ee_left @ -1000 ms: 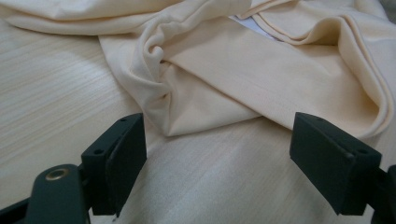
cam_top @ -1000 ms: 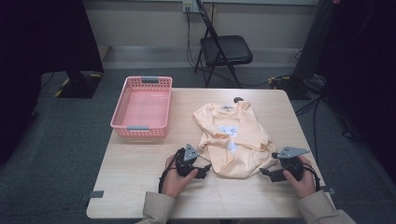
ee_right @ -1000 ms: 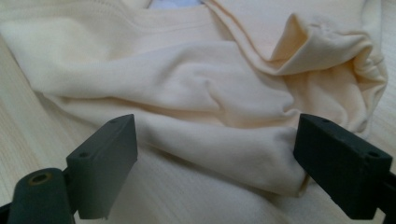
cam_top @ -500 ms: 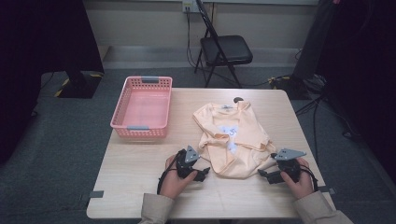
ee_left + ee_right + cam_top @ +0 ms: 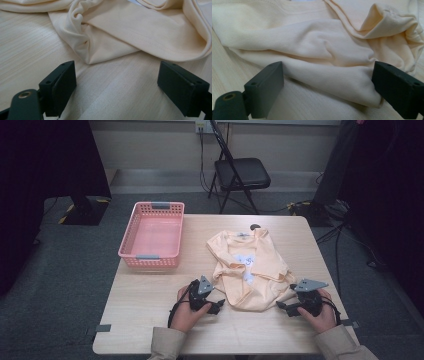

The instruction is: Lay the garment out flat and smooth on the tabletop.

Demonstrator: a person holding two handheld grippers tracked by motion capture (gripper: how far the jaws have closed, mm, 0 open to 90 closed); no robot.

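A cream-coloured shirt (image 5: 250,270) lies rumpled on the wooden table (image 5: 150,305), its collar toward the far edge and its hem nearest me. My left gripper (image 5: 218,306) rests on the table at the hem's left corner, open, jaws wide apart with bare wood between them; the shirt's folded corner (image 5: 92,56) lies just ahead. My right gripper (image 5: 280,307) sits at the hem's right corner, open, and the shirt's edge (image 5: 332,82) reaches in between its jaws without being pinched.
A pink plastic basket (image 5: 152,236) stands empty at the table's far left. A black folding chair (image 5: 240,175) stands beyond the far edge. Cables run across the grey floor to the right.
The right gripper has slid a little leftward, closer to the shirt's hem corner. The left gripper has hardly moved.
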